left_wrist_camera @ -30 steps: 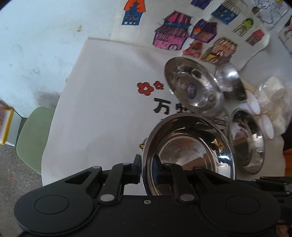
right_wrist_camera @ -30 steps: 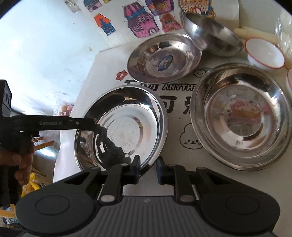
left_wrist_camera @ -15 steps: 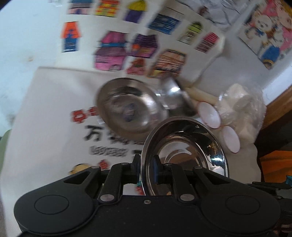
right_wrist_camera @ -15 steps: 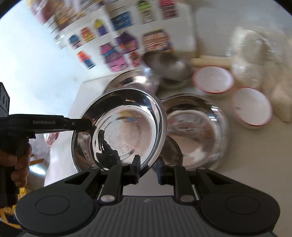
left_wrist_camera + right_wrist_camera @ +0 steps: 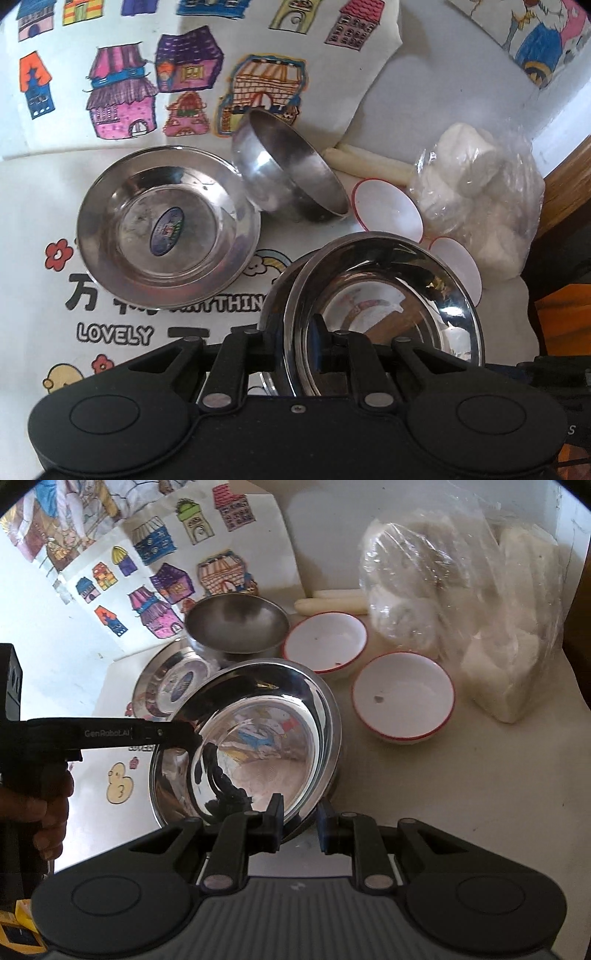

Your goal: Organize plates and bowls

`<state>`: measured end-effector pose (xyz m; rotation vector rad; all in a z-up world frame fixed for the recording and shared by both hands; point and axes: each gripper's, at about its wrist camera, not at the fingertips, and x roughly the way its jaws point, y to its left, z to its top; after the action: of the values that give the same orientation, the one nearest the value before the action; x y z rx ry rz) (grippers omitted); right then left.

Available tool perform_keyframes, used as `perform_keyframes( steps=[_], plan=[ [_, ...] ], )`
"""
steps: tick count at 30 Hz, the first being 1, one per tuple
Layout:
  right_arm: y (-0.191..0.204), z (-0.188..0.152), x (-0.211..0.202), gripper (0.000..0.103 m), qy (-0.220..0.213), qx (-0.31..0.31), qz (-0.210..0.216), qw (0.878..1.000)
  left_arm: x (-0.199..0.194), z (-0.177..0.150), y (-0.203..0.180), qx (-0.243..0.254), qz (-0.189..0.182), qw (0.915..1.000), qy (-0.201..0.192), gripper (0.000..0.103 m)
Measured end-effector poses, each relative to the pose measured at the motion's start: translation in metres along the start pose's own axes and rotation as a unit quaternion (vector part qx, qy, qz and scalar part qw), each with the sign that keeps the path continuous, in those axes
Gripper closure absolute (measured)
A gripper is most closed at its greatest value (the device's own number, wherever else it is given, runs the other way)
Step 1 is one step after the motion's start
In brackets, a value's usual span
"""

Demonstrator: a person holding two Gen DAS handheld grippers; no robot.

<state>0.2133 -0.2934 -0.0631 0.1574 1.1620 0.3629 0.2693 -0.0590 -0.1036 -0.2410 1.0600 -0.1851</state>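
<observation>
A large steel plate (image 5: 384, 295) is gripped at its rim by both claws; the left claw (image 5: 297, 354) is clamped on the near rim as seen in the left wrist view, and the right claw (image 5: 299, 823) is clamped on the near rim as seen in the right wrist view. The plate is carried tilted, directly above a second large steel plate (image 5: 280, 291), of which only an edge is seen beneath it; whether the two touch cannot be told. A smaller steel plate with a sticker (image 5: 168, 229) is laid on the tabletop (image 5: 461, 794) to the left; a steel bowl (image 5: 288, 170) is propped tilted against its far edge. Two red-rimmed white bowls (image 5: 402, 698) are set side by side just right of the held plate; a clear bag of white lumps (image 5: 461, 602) is placed beyond them. A hand (image 5: 44, 812) is seen on the left claw's handle.
</observation>
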Motion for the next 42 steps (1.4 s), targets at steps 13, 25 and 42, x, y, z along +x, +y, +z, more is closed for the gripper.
perform_keyframes(
  steps=[13,25,42],
  plan=[
    [0.002,0.015,0.029,0.080,0.048,-0.061,-0.019,0.997,0.008,-0.001,-0.005,0.007,0.047,0.9989,0.005,0.084],
    [0.007,0.016,0.037,0.080,0.065,-0.074,-0.034,0.995,0.008,-0.003,-0.014,0.032,0.064,0.9973,0.016,0.075],
    [0.018,0.011,0.039,0.069,0.057,-0.069,-0.055,0.994,0.008,-0.004,-0.008,0.026,0.046,0.9982,0.029,0.071]
  ],
)
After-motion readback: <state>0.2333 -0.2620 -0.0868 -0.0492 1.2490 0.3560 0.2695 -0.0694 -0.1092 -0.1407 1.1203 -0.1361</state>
